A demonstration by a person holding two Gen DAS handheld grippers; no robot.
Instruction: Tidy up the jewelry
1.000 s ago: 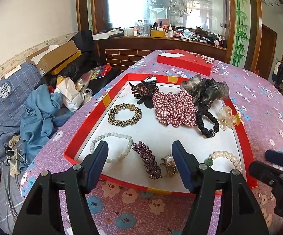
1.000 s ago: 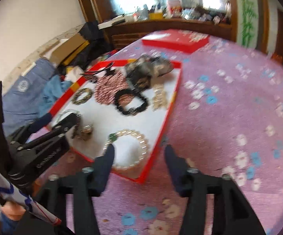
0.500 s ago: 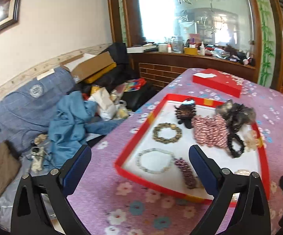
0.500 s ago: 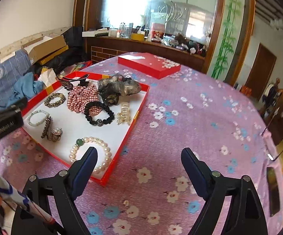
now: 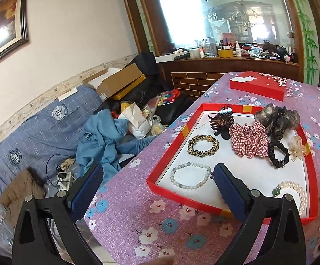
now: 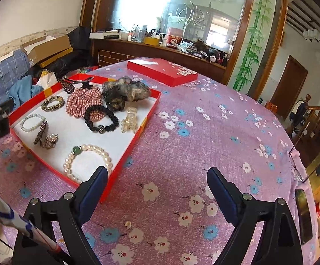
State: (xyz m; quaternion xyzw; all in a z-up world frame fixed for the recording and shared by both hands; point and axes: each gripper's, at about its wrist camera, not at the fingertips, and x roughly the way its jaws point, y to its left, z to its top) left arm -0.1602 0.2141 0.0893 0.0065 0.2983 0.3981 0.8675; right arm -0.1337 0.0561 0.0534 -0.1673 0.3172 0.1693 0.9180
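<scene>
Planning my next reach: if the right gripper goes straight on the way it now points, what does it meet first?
Probably the purple flowered tablecloth, just right of the red tray. The open right gripper points past the tray's edge; depth is unclear.

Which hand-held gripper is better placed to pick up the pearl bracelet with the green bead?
Probably the right hand-held gripper: open and empty, with the pearl bracelet just ahead of its left finger. The left hand-held gripper, also open, points nearer the pale bead bracelet.
</scene>
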